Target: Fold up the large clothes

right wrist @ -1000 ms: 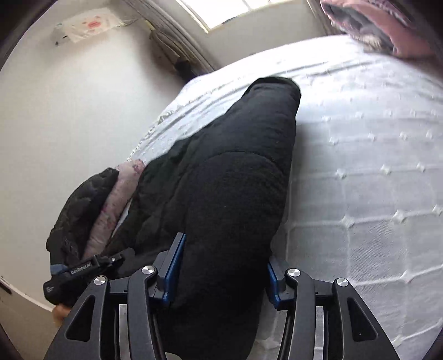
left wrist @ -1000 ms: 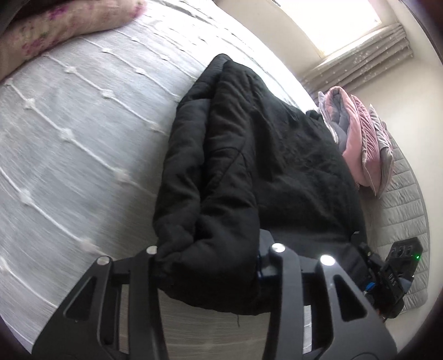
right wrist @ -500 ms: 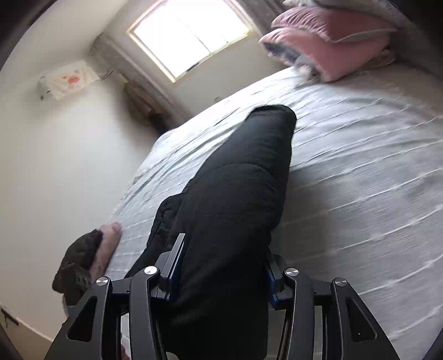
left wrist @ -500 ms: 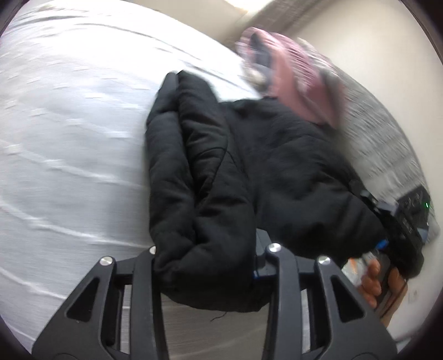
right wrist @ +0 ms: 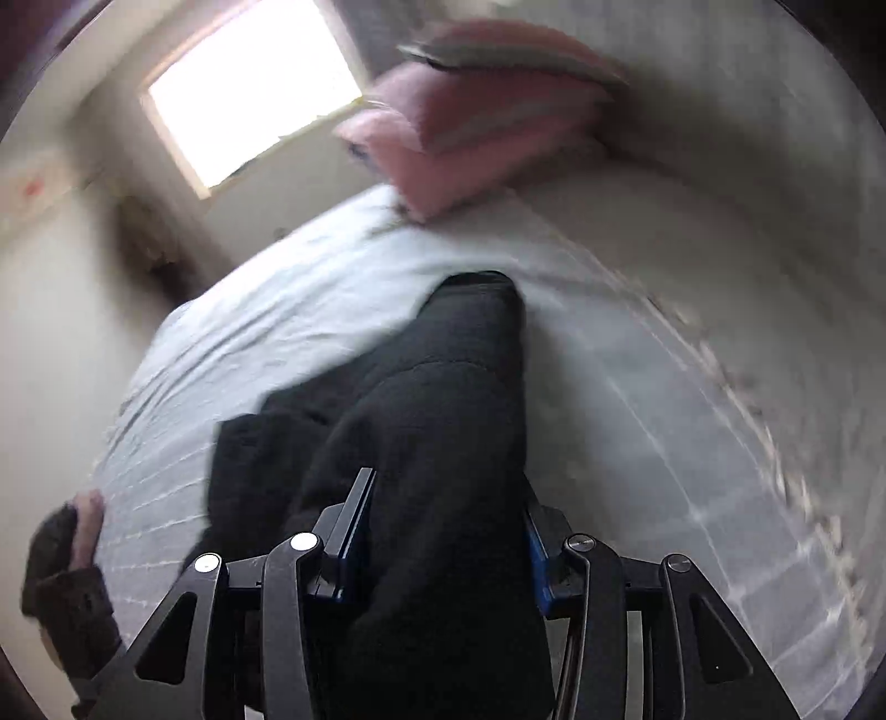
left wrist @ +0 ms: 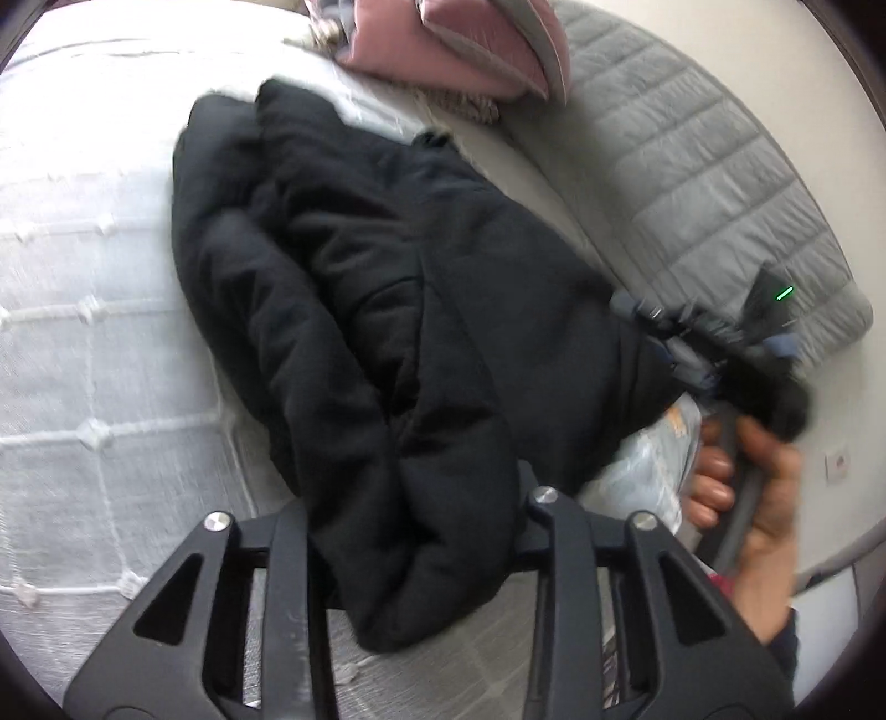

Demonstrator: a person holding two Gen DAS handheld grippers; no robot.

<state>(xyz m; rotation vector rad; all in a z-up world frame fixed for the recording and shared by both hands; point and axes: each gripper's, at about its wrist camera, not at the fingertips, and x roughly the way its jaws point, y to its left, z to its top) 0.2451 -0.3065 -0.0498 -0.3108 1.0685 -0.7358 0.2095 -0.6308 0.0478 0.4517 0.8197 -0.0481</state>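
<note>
A large black padded coat (left wrist: pixel 387 288) lies bunched and partly folded on the white quilted bed (left wrist: pixel 83 332). My left gripper (left wrist: pixel 415 531) is shut on a thick fold of the coat's near edge. In the right wrist view my right gripper (right wrist: pixel 443 520) is shut on another thick fold of the coat (right wrist: pixel 443 399), which stretches away toward the bed's middle. The right gripper and the hand that holds it (left wrist: pixel 764 471) also show at the right of the left wrist view, at the coat's far end.
Pink and grey pillows (left wrist: pixel 470 50) are stacked at the head of the bed by a grey quilted headboard (left wrist: pixel 720 166). A window (right wrist: pixel 249 94) is on the far wall. Another dark garment (right wrist: pixel 66 581) lies at the bed's left edge.
Both grippers have swung with the coat still clamped, turning it on the bed toward the pillows and headboard. The coat has bunched up shorter. Both views are motion-blurred.
</note>
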